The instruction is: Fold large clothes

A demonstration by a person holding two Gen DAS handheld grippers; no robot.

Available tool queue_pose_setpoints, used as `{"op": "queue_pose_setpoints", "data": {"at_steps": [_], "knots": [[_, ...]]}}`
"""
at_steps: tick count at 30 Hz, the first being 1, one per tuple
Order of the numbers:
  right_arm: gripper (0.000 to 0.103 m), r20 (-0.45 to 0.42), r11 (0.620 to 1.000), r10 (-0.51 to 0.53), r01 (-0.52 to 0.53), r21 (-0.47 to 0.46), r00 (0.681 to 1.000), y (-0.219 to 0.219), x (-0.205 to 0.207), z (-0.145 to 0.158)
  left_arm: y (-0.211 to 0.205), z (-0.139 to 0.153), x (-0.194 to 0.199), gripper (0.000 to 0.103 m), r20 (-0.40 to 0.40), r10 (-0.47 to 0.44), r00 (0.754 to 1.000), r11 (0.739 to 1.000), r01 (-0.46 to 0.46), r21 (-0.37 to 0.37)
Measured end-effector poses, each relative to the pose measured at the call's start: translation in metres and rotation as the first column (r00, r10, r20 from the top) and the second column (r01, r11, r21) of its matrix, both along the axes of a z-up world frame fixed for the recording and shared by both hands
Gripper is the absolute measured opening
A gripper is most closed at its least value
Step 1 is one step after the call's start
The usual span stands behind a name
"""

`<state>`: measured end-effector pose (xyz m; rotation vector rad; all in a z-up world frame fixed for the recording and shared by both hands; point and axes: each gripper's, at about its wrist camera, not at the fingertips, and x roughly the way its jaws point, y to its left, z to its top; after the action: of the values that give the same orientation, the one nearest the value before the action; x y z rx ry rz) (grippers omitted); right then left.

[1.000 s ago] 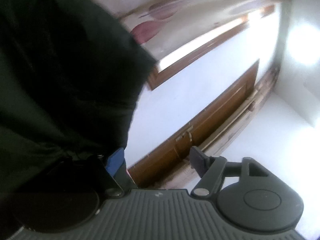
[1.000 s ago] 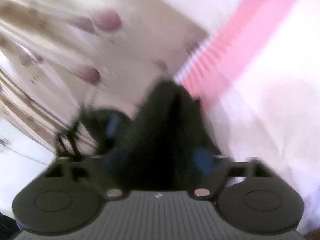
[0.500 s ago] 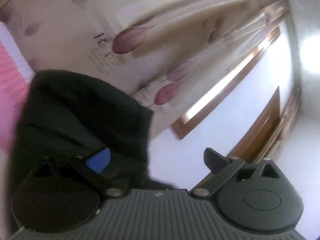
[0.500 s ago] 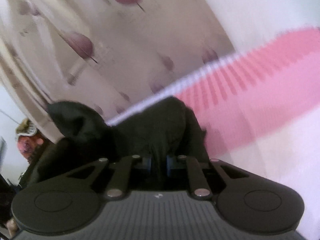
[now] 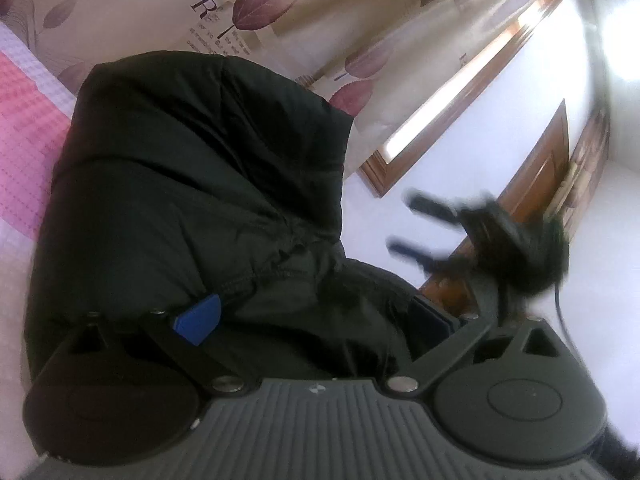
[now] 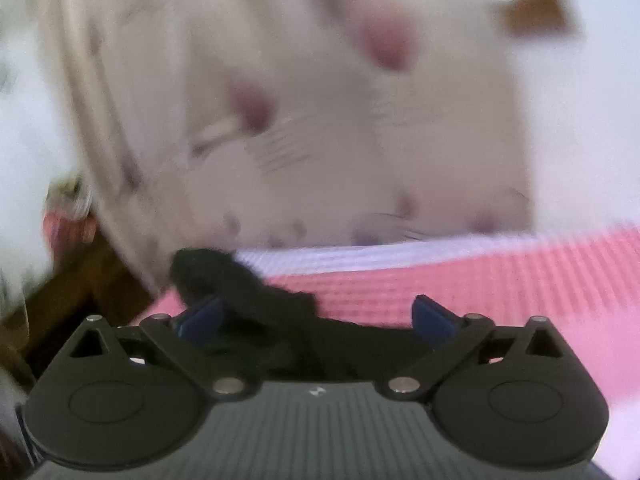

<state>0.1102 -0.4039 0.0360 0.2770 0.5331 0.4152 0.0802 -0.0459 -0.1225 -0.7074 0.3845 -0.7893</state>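
Presently, a black garment [image 5: 192, 184] is seen bunched into a tall mound that fills the left and middle of the left wrist view, its long axis running from the left hand-held gripper [image 5: 316, 320] up and away toward the curtain [image 5: 360, 20]. Its upper edge is rounded and folded over, and a gathered seam crosses it just above the blue pad [image 5: 198, 319]. The fingers of the left hand-held gripper are spread wide, with cloth lying loosely between them; no pinch on the cloth is shown. To the left of the mound the pink-and-white bed cover [image 5: 24, 128] is exposed. To the right, the right hand-held gripper [image 5: 416, 224] is seen as a dark blur in open air before the white wall [image 5: 460, 152] and the wooden frame [image 5: 532, 184], well apart from the mound. In the right wrist view, the right hand-held gripper [image 6: 316, 320] is likewise spread wide, and only a narrow, blurred tongue of the garment [image 6: 240, 288] crosses its left pad [image 6: 202, 318], pointing up and left toward the curtain [image 6: 320, 120]. Nothing is gripped there. Open bed cover [image 6: 500, 280] stretches to the right of that tongue. The far edge of the bed meets the curtain hem.
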Motion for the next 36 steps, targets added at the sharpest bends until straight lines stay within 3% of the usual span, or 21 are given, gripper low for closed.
{"op": "queue_pose_setpoints", "data": {"at_steps": [2, 4, 5, 6, 7, 9, 12, 15, 17, 19, 21, 23, 25, 26, 27, 30, 32, 33, 34, 35, 36], "knots": [[0.102, 0.003, 0.986, 0.032, -0.032, -0.165, 0.999, 0.044, 0.024, 0.009, 0.002, -0.001, -0.002, 0.098, 0.005, -0.002, 1.000, 1.000, 0.002, 0.010], [0.099, -0.024, 0.947, 0.087, -0.090, -0.308, 0.996, 0.084, 0.047, 0.002, 0.000, -0.001, -0.005, 0.100, 0.020, -0.005, 1.000, 1.000, 0.004, 0.027], [0.069, -0.062, 0.906, 0.119, -0.134, -0.401, 0.991, 0.117, 0.064, -0.011, -0.001, -0.001, -0.006, 0.100, 0.028, -0.004, 1.000, 0.999, 0.003, 0.040], [0.036, -0.097, 0.883, 0.138, -0.167, -0.438, 0.986, 0.132, 0.070, -0.018, -0.001, 0.000, -0.005, 0.100, 0.035, -0.002, 0.999, 0.999, 0.000, 0.050], [0.016, -0.086, 0.859, 0.140, -0.164, -0.485, 0.986, 0.141, 0.066, -0.021, 0.000, 0.000, -0.007, 0.102, 0.043, 0.004, 0.999, 0.998, -0.007, 0.057], [0.012, -0.004, 0.828, 0.179, -0.152, -0.540, 0.984, 0.145, 0.048, -0.017, 0.004, -0.002, -0.009, 0.103, 0.044, 0.009, 0.999, 0.999, -0.011, 0.037], [0.010, 0.097, 0.877, 0.104, -0.046, -0.479, 0.990, 0.111, 0.020, -0.007, 0.007, -0.004, -0.009, 0.103, 0.040, 0.003, 0.999, 1.000, -0.004, 0.008], [0.001, 0.168, 0.884, -0.016, 0.093, -0.458, 0.986, 0.078, -0.009, -0.019, 0.002, -0.001, -0.009, 0.103, 0.038, 0.007, 0.999, 0.999, -0.008, 0.033], [0.001, 0.175, 0.891, -0.120, 0.184, -0.414, 0.977, 0.050, -0.022, -0.034, 0.000, 0.001, -0.011, 0.103, 0.033, 0.049, 0.998, 0.997, -0.051, 0.063], [0.001, 0.101, 0.927, -0.180, 0.203, -0.314, 0.979, 0.018, -0.029, -0.054, 0.000, 0.000, -0.010, 0.103, 0.034, 0.069, 0.997, 0.996, -0.071, 0.063], [0.002, 0.090, 0.953, -0.184, 0.200, -0.226, 0.979, 0.002, -0.038, -0.063, -0.003, 0.000, -0.008, 0.103, 0.039, 0.048, 0.998, 0.994, -0.051, 0.095], [0.005, 0.029, 0.977, -0.145, 0.148, -0.154, 0.989, -0.004, -0.034, -0.052, -0.005, 0.001, -0.007, 0.103, 0.043, 0.039, 0.998, 0.993, -0.043, 0.106], [0.030, 0.019, 0.983, -0.131, 0.133, -0.125, 0.991, 0.003, -0.021, -0.031, -0.006, 0.001, -0.007, 0.103, 0.042, 0.040, 0.998, 0.993, -0.045, 0.105], [0.080, 0.017, 0.987, -0.097, 0.099, -0.130, 0.995, 0.010, -0.013, -0.022, -0.005, 0.000, -0.007, 0.103, 0.040, 0.042, 0.998, 0.994, -0.046, 0.099], [0.103, 0.018, 0.989, -0.042, 0.044, -0.142, 0.999, 0.025, 0.001, -0.013, -0.005, 0.000, -0.006, 0.103, 0.039, 0.045, 0.998, 0.994, -0.049, 0.093], [0.103, 0.039, 0.963, 0.038, -0.027, -0.269, 0.998, 0.071, 0.032, -0.001, -0.006, -0.001, -0.006, 0.103, 0.044, 0.047, 0.998, 0.994, -0.051, 0.097], [0.103, -0.034, 0.940, 0.088, -0.094, -0.327, 0.996, 0.097, 0.058, -0.006, -0.006, -0.001, -0.005, 0.103, 0.047, 0.045, 0.998, 0.993, -0.050, 0.103], [0.100, -0.058, 0.930, 0.101, -0.115, -0.350, 0.993, 0.109, 0.068, -0.012, -0.006, -0.001, -0.006, 0.103, 0.049, 0.043, 0.998, 0.993, -0.048, 0.107], [0.090, -0.062, 0.907, 0.115, -0.130, -0.401, 0.991, 0.124, 0.071, -0.020, -0.006, 0.000, -0.006, 0.103, 0.050, 0.041, 0.998, 0.993, -0.046, 0.112], [0.030, -0.065, 0.874, 0.124, -0.140, -0.466, 0.990, 0.135, 0.073, -0.026, -0.005, 0.001, -0.006, 0.103, 0.052, 0.038, 0.998, 0.993, -0.044, 0.114], [0.018, -0.062, 0.848, 0.132, -0.145, -0.509, 0.989, 0.143, 0.068, -0.031, -0.004, 0.003, -0.006, 0.103, 0.050, 0.039, 0.998, 0.993, -0.045, 0.113]]}}
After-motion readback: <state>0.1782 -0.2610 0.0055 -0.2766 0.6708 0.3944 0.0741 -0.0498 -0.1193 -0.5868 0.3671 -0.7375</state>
